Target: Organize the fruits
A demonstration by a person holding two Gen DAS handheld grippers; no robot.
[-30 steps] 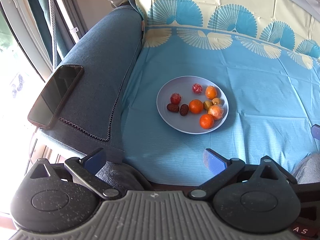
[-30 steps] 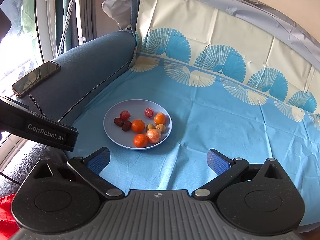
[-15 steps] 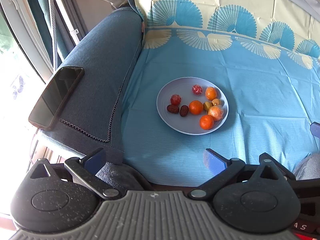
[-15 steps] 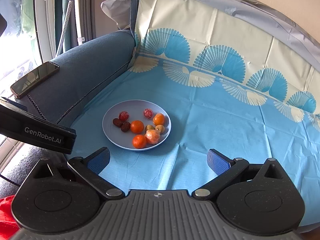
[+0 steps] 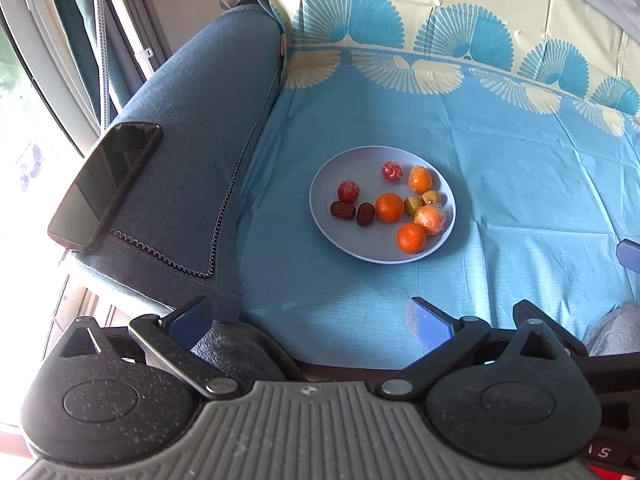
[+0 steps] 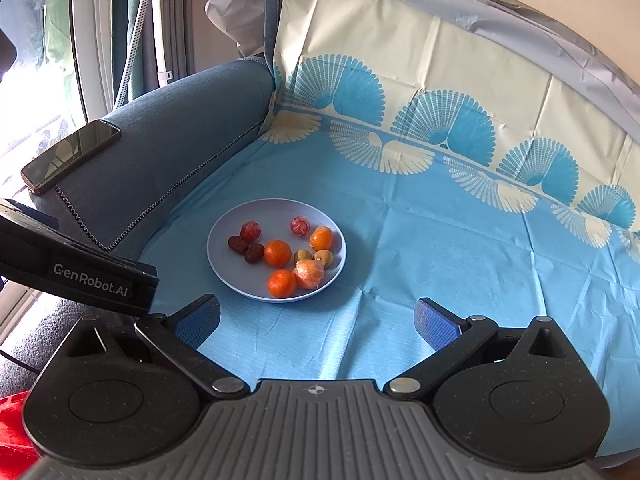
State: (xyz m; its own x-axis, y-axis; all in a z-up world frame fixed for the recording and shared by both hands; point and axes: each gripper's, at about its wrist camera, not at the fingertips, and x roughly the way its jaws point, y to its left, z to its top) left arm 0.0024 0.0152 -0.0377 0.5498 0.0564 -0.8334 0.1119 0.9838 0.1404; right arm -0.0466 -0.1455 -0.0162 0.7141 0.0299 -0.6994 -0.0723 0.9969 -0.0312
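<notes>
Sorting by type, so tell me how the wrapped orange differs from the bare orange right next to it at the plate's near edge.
The wrapped orange is paler and crinkly under clear film; the bare orange is deeper orange and smooth-skinned. Both are similar in size and touch on the plate.

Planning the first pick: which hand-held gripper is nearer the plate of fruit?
Roughly level, the right perhaps slightly nearer. Both are open, short of the plate, the left towards the armrest side.

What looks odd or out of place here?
A phone lies on the sofa arm, near its outer edge. One orange on the plate looks peeled or wrapped, unlike the rest. Nothing is spilled.
</notes>
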